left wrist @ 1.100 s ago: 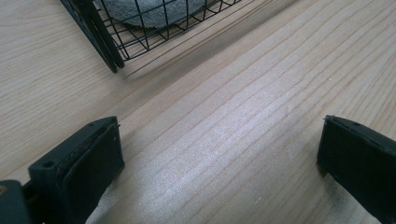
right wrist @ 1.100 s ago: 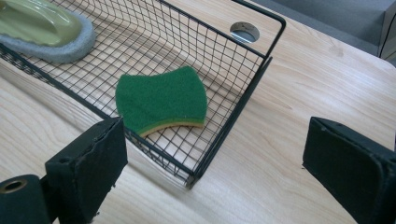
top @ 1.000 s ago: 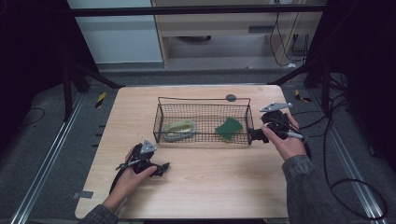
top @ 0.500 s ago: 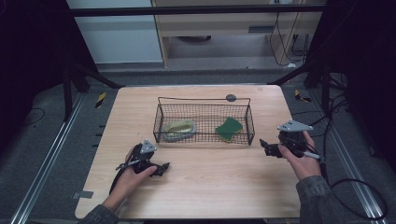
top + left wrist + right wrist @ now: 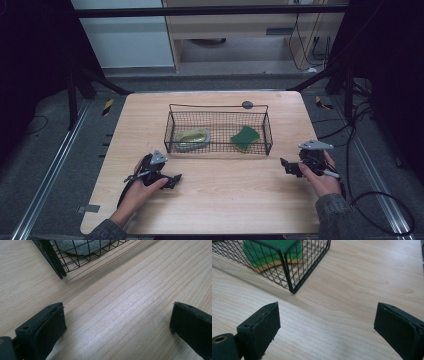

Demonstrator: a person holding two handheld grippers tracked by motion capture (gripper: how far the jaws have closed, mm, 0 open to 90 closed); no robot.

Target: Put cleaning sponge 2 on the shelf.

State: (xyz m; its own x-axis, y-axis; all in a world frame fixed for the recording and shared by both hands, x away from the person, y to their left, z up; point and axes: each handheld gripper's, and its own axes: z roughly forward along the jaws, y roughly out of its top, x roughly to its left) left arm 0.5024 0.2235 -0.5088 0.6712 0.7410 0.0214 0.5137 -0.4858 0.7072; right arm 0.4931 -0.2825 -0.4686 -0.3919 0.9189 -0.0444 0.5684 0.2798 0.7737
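Note:
A black wire basket (image 5: 268, 131) stands mid-table. Inside it lie a green sponge (image 5: 245, 136) at the right and a grey pad with a yellow-green top (image 5: 192, 137) at the left. My left gripper (image 5: 172, 179) rests on the wood in front of the basket's left corner, open and empty. My right gripper (image 5: 287, 167) is held to the right of the basket, nearer the person, also open and empty. The left gripper view shows its open gripper (image 5: 117, 315) over bare wood, with the basket corner (image 5: 57, 267) and the pad (image 5: 82, 246) ahead. The right gripper view shows its open gripper (image 5: 327, 317), the basket corner (image 5: 292, 277) and the sponge (image 5: 274, 252).
A small dark round object (image 5: 247, 104) lies on the table just behind the basket. The wooden table (image 5: 225, 200) has bare boards between the two hands. Cables trail from the right gripper over the table's right edge.
My right gripper has drawn back from the basket's right end, toward the person and to the right. The left gripper has stayed put.

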